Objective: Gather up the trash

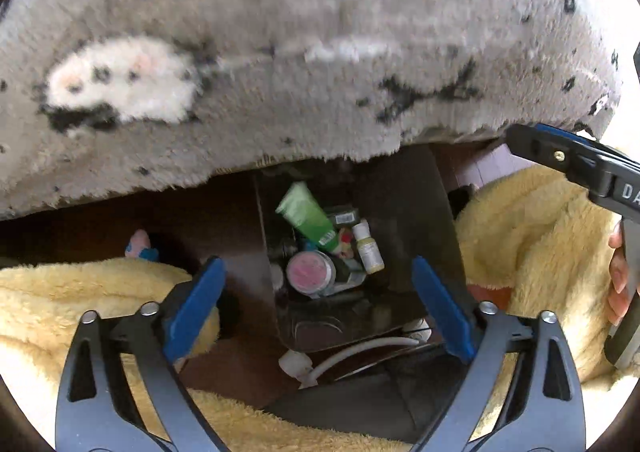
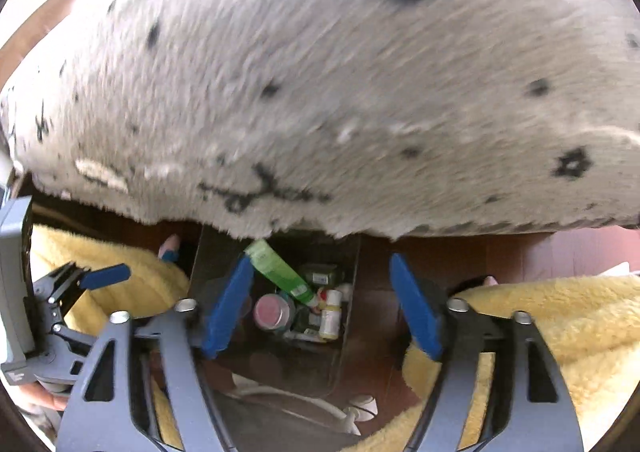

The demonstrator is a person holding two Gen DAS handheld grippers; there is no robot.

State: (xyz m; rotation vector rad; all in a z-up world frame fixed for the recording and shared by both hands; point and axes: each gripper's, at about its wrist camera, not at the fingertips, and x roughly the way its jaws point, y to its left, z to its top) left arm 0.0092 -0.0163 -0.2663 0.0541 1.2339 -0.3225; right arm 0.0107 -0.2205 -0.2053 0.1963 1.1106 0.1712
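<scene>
A dark square trash bin (image 1: 404,211) stands on the brown floor at the edge of a grey rug. Inside lie a green tube (image 1: 308,217), a round tin with a pink lid (image 1: 310,270), a small white bottle with a yellowish label (image 1: 368,248) and other small scraps. My left gripper (image 1: 316,264) hangs over the bin, open, with nothing between its blue pads. My right gripper (image 2: 320,260) is also open and empty above the same bin (image 2: 276,368), with the green tube (image 2: 280,270) and pink tin (image 2: 272,310) below it.
A shaggy grey rug (image 1: 280,31) with black marks and a white patch fills the far side. Yellow fleece (image 1: 532,219) lies left and right of the bin. A white cable and plug (image 1: 320,362) rest on the floor in front. A hand (image 1: 618,276) holds the other gripper's handle.
</scene>
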